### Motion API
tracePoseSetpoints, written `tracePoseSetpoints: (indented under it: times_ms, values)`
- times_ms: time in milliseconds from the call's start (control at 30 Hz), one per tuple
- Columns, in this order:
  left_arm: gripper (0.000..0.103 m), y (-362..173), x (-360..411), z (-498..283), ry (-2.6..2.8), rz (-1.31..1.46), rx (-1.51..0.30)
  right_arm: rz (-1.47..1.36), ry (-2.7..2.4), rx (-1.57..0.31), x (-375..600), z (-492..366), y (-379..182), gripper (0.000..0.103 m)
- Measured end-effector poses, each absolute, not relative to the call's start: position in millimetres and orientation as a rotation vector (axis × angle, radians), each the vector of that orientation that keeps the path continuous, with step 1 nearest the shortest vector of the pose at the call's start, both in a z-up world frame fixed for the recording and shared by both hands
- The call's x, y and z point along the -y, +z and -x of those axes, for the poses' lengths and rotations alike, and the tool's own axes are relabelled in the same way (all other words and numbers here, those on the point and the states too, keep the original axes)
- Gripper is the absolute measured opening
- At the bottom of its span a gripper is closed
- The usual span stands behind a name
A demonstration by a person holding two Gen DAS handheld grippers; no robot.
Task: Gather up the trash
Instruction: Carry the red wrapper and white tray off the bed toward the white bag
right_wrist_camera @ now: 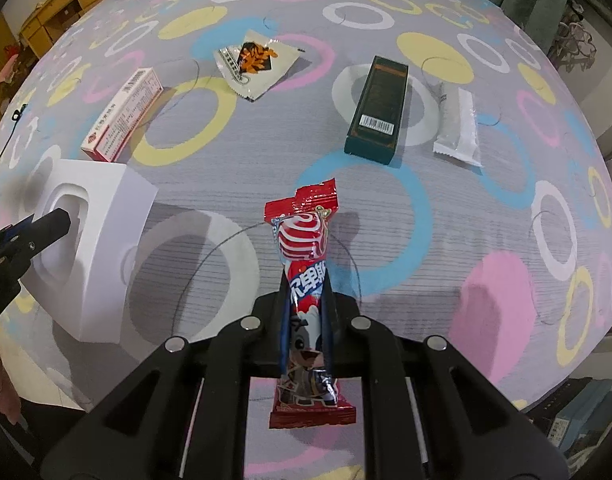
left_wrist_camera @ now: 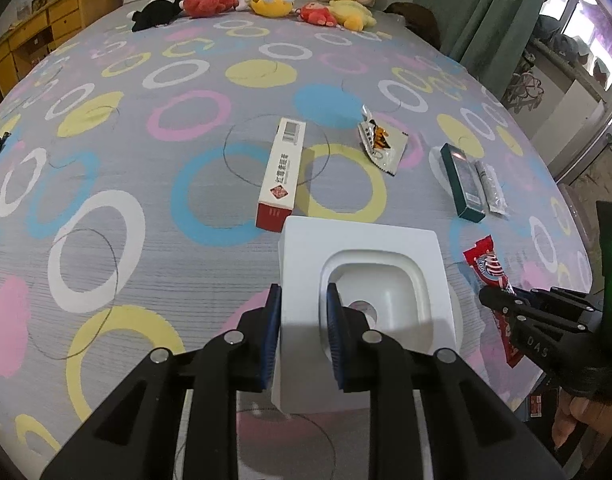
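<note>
Red wrapper [right_wrist_camera: 306, 264] pinched in right jaws; left jaws clamp white bin's [left_wrist_camera: 441, 264] rim.

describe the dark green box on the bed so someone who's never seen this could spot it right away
Start from the bedspread with its coloured rings. On its right side, beyond the red wrapper clamped in the right gripper, lies the dark green box, long and flat, barcode on its near end. A white sachet lies just right of it; the green box is the only dark item.

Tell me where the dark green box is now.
The dark green box lies on the bed, right of centre in the right wrist view, beside a white packet.
</note>
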State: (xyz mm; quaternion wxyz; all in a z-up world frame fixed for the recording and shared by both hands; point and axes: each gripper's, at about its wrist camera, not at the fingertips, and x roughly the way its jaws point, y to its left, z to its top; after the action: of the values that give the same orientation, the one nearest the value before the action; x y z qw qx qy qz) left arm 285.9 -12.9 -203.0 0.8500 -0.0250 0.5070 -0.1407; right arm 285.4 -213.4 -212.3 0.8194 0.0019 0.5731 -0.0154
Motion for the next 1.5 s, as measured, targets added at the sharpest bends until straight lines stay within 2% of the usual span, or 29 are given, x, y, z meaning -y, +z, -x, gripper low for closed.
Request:
tracePoseSetpoints:
  times_ms: [400, 1000, 1233, 1500]
  values:
    - [0.022, -175.1, 11.3, -258.8, -0.300, 0.016, -1.008, -0.031, 0.002, -1.144, 218.0, -258.7, -172.8, 0.012]
    - [0.022, -108.2, 24.3, -169.6, -0.317, -0.039, -0.899, -0.074, 0.097, -0.985, 226.0, -182.2, -94.8, 0.012]
    - [0.022, -86.9, 29.9, -133.4, -0.343, -0.039, -0.862, -0.087, 0.116, -0.962, 232.2, -149.6, -86.0, 0.012]
    - [0.022, -91.0, 36.4, -94.2, -0.394, -0.064, -0.879, -0.101, 0.129, -0.963, 233.7, -106.7, -94.8, 0.012]
